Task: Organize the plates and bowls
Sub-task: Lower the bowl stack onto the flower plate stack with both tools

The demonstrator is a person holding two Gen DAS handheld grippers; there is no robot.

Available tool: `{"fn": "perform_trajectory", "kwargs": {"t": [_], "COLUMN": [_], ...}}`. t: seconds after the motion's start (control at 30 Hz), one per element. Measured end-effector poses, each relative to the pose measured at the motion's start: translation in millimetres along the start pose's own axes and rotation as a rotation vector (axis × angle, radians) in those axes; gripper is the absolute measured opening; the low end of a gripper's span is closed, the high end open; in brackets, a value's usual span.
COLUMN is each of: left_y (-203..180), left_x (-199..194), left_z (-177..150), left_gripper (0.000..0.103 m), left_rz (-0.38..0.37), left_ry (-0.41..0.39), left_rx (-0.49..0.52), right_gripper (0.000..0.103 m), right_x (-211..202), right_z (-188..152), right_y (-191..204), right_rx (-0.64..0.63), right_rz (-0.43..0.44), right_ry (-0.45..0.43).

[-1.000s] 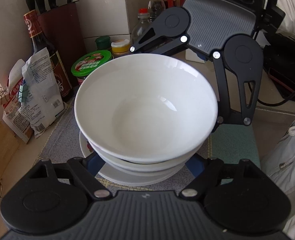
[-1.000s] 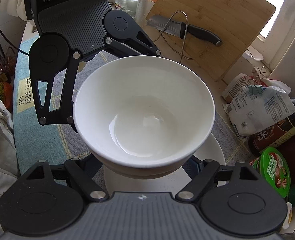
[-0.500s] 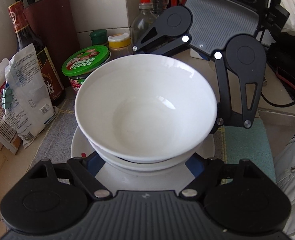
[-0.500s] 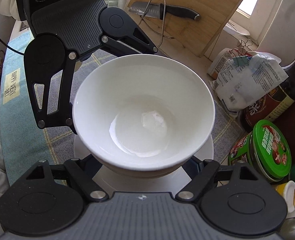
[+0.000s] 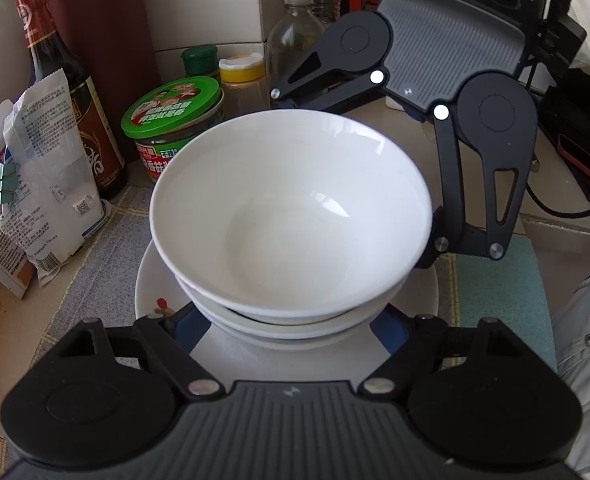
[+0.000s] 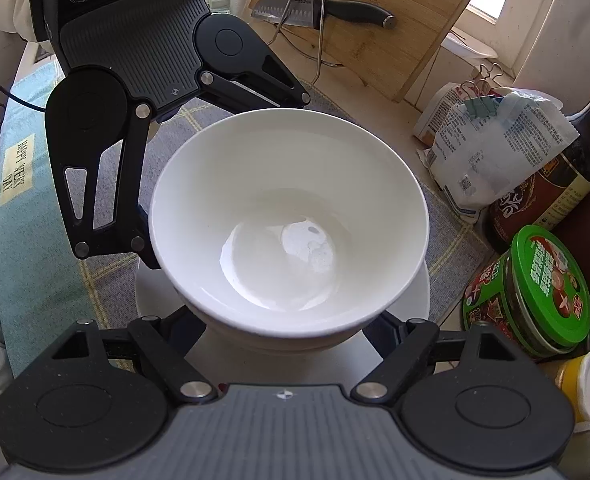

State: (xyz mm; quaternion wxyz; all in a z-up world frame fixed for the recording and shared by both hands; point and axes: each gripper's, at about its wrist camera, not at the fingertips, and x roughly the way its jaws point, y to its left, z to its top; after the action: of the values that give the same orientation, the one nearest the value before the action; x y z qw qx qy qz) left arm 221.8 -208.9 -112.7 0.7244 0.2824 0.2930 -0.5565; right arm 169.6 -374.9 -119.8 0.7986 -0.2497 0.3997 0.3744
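Both the left gripper (image 5: 291,320) and right gripper (image 6: 291,320) clamp the stacked white bowls (image 5: 291,216), fingertips hidden beneath; bowls over a plate (image 5: 155,280). At 9 o'clock, mat (image 6: 19,168) reads "HAPPY WEEK DAY"

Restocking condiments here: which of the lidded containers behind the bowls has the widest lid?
The squat glass jar with the broad green printed lid; the small green-capped and yellow-capped jars behind it have much narrower lids.
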Motion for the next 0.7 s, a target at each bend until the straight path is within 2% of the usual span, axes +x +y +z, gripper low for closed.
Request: {"fn": "perform_trajectory", "kwargs": {"t": [0.2,0.23,0.27,0.37,0.43,0.57,0.7], "left_y": [0,-1,-1,-3,-4,-8,-17], "left_x": [0,0,0,-1,-4,-17,-35], "left_z": [-2,-2,-3,-5,-7,-15,-26], "left_gripper": [0.085,0.086,0.086,0.088,0.093,0.096,0.099], "left_rz": [0.003,0.005,0.010,0.028,0.051,0.078,0.178], "left_ry": [-0.008,-0.009,-0.008,-0.006,-0.006,-0.034,-0.088], "left_rx": [-0.007,-0.008,-0.014,-0.028,-0.031,-0.074,-0.106], "right_gripper": [0.089,0.092,0.103,0.103,0.103,0.103,0.103], "right_x": [-1,-1,-1,-3,-4,-7,-15], "right_z": [-1,0,0,0,-2,-8,-13], "right_y": [2,2,3,7,8,6,8], "right_rx": [-0.005,-0.003,0.000,-0.015,-0.019,0.014,0.065], "right_rz": [-0.007,0.002,0.014,0.007,-0.007,-0.028,-0.046], "right_ry": [0.003,0.003,0.005,0.005,0.007,0.003,-0.009]}}
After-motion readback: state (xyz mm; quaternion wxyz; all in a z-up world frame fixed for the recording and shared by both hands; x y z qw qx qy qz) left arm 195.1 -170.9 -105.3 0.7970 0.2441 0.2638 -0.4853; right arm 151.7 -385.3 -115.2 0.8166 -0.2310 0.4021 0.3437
